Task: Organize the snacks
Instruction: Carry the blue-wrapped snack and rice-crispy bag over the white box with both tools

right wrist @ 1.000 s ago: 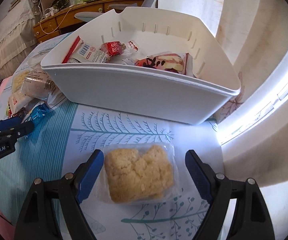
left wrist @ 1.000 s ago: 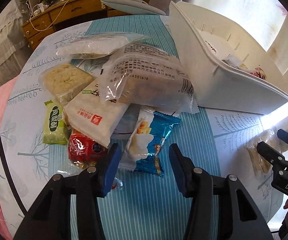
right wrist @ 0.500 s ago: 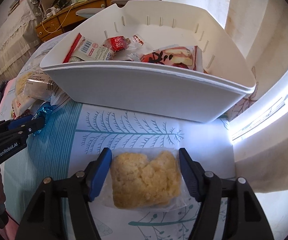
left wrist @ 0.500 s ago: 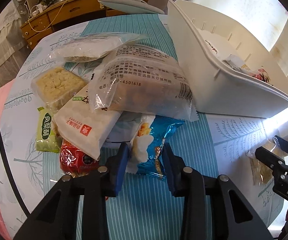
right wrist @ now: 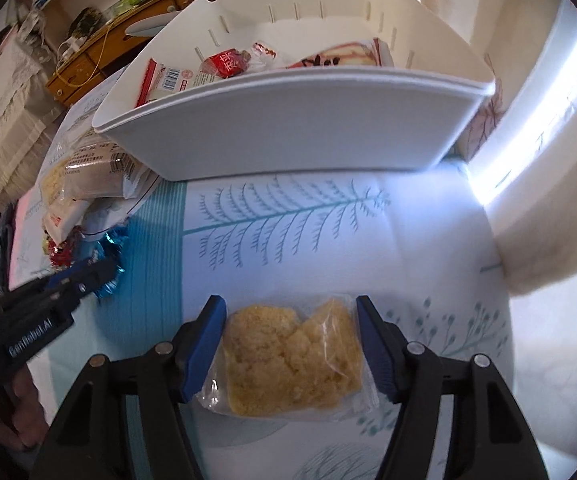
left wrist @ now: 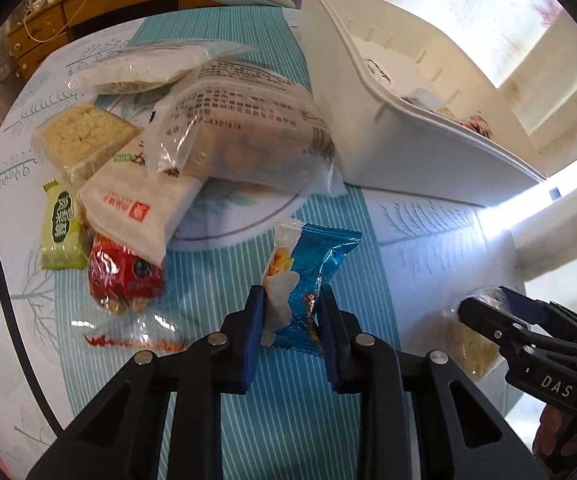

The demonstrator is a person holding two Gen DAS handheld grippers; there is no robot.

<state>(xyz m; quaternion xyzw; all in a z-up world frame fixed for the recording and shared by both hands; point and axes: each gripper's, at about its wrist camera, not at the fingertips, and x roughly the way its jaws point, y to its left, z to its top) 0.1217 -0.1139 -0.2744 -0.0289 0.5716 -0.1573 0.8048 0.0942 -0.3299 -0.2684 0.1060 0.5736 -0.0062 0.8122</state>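
Note:
A blue foil snack packet (left wrist: 320, 256) stands folded up between the blue pads of my left gripper (left wrist: 291, 300). The jaws are closing and the pads press on the packet's near end. My right gripper (right wrist: 289, 306) is shut on a clear packet of crumbly yellow cake (right wrist: 292, 356) that lies on the tablecloth, one pad against each side. The white basket (right wrist: 288, 128) stands just beyond it with several red and white snack packets inside. In the left wrist view the right gripper (left wrist: 484, 308) sits low at the right. In the right wrist view the left gripper (right wrist: 104, 268) is at the left.
Left of the basket (left wrist: 408, 148) is a pile of snacks: a clear printed bag (left wrist: 240, 132), a white packet (left wrist: 140, 208), a green packet (left wrist: 62, 228), a red packet (left wrist: 124, 276) and a yellow puffed block (left wrist: 84, 136). A wooden desk (left wrist: 108, 0) stands behind.
The left jaws narrowed onto the blue packet, which now stands creased upright between them. The right jaws closed in from wide apart onto the sides of the cake packet.

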